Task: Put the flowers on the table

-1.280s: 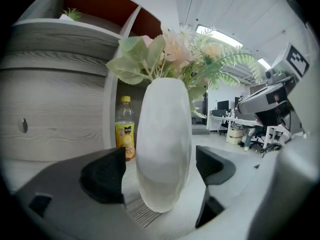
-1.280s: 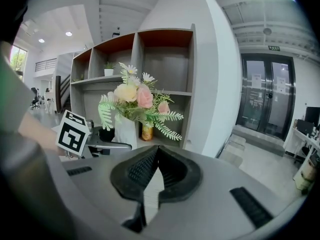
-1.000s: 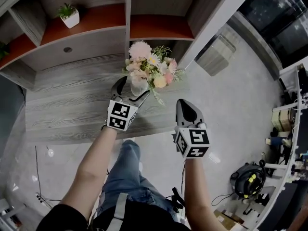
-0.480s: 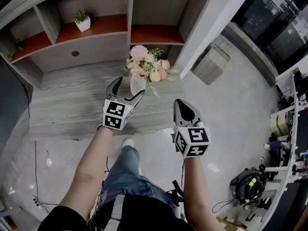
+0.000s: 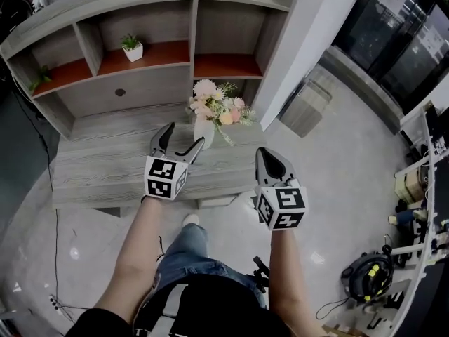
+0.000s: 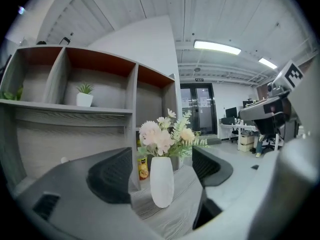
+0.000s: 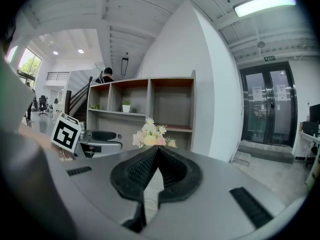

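A bunch of pink, cream and white flowers (image 5: 214, 107) stands upright in a white vase (image 5: 203, 132) on the grey wooden table (image 5: 98, 170). My left gripper (image 5: 184, 135) sits just short of the vase with its jaws wide and closing a little; nothing is between the pads, and the vase (image 6: 162, 181) stands free beyond them. My right gripper (image 5: 262, 153) hovers to the right over the table's front edge, jaws shut and empty. In the right gripper view the flowers (image 7: 150, 135) show past its closed tips (image 7: 157, 151).
A wooden shelf unit (image 5: 161, 20) rises behind the table, with a small potted plant (image 5: 132, 47) in one bay. A yellow carton (image 6: 143, 168) stands behind the vase. Polished floor lies to the right, with a radiator-like box (image 5: 306, 107) by the wall.
The left gripper's jaws flanked the vase a second ago; it has drawn back toward me, leaving the vase standing alone. The head view has risen and backed away.
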`<control>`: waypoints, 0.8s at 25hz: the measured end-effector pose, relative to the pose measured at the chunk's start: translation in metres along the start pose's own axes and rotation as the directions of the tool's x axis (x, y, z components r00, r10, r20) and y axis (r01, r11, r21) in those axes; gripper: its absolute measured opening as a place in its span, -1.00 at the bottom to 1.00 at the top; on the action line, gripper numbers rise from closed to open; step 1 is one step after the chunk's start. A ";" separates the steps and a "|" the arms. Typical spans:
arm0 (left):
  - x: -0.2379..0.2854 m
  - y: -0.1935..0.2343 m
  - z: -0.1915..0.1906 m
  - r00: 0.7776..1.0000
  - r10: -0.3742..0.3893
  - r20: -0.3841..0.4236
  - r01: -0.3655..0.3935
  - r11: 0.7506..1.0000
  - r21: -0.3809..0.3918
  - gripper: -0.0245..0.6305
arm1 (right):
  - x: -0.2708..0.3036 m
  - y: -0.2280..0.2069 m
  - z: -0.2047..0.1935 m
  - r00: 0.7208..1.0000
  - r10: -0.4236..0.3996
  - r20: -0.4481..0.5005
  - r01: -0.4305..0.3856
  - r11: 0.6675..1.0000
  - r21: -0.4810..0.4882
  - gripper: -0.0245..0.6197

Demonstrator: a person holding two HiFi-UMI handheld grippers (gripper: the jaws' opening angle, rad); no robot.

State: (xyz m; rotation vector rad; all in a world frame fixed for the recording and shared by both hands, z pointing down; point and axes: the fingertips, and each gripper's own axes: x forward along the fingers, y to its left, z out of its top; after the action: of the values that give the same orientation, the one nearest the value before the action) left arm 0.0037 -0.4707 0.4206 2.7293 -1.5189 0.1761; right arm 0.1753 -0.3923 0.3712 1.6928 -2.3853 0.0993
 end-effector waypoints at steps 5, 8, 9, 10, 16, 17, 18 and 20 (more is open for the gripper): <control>-0.019 0.005 0.019 0.999 0.043 0.003 -0.043 0.999 0.032 -0.23 | -0.008 0.000 0.008 1.000 -0.015 0.014 0.016 1.000 -0.023 -0.88; -0.025 0.008 0.030 0.997 0.076 0.008 -0.076 0.996 0.055 -0.57 | -0.013 0.000 0.018 0.999 -0.021 0.040 0.021 1.000 -0.019 -0.88; -0.028 0.008 0.034 0.996 0.089 0.006 -0.089 0.994 0.063 -0.68 | -0.015 0.002 0.022 0.999 -0.015 0.049 0.016 1.000 -0.022 -0.88; -0.030 0.008 0.037 0.995 0.098 0.003 -0.098 0.992 0.075 -0.79 | -0.017 0.005 0.027 0.998 -0.006 0.057 0.008 1.000 -0.025 -0.88; -0.048 -0.002 0.072 0.994 0.081 0.072 -0.090 0.988 0.129 -0.89 | -0.031 0.016 0.043 0.997 0.001 0.074 0.001 1.000 -0.029 -0.88; -0.052 -0.003 0.079 0.992 0.085 0.091 -0.097 0.987 0.129 -0.89 | -0.033 0.016 0.045 0.997 -0.004 0.079 0.005 1.000 -0.020 -0.88; -0.055 -0.003 0.084 0.990 0.089 0.107 -0.102 0.987 0.124 -0.89 | -0.036 0.016 0.048 0.996 -0.008 0.085 0.009 1.000 -0.009 -0.88; -0.063 -0.001 0.091 0.987 0.092 0.130 -0.107 0.988 0.115 -0.89 | -0.039 0.016 0.051 0.996 -0.015 0.089 0.015 1.000 0.003 -0.88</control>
State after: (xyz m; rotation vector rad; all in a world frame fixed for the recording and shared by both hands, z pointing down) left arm -0.0193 -0.4230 0.3232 2.8069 -1.7333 0.1041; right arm 0.1655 -0.3595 0.3147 1.7508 -2.4363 0.0244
